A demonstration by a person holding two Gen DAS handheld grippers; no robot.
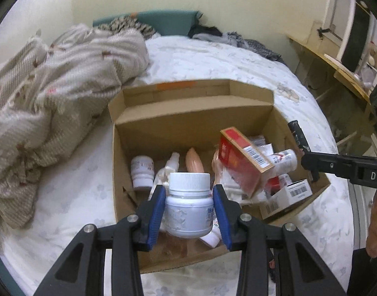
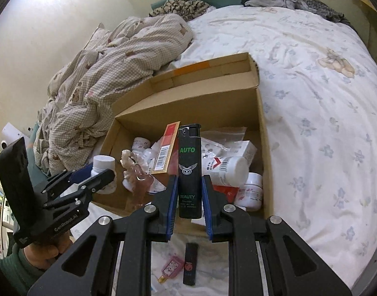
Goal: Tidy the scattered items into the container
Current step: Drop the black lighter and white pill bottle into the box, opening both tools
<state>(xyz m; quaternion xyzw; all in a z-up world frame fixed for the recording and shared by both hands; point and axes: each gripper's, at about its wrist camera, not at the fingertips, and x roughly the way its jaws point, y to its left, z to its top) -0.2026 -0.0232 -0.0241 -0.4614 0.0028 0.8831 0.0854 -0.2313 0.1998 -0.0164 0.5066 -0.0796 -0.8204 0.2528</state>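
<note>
An open cardboard box (image 1: pixel 193 116) (image 2: pixel 188 103) sits on the bed, holding several items: a red carton (image 1: pixel 242 157), white bottles, small packets. My left gripper (image 1: pixel 188 190) is shut on a white pill bottle (image 1: pixel 188 209) held over the box's near left part; the right wrist view shows that left gripper (image 2: pixel 97 175) at the box's left edge. My right gripper (image 2: pixel 189 180) is shut on an upright black lighter (image 2: pixel 189 162) above the box's near side. A second black lighter (image 2: pixel 190 264) and a pink keychain bottle (image 2: pixel 172 266) lie on the sheet below it.
A crumpled checked blanket (image 1: pixel 52 93) (image 2: pixel 114 74) is piled left of the box, touching its far left corner. Dark clothes (image 1: pixel 208 30) lie at the head of the bed. A wooden shelf (image 1: pixel 336 61) stands to the right. A hand (image 2: pixel 47 249) holds the left gripper.
</note>
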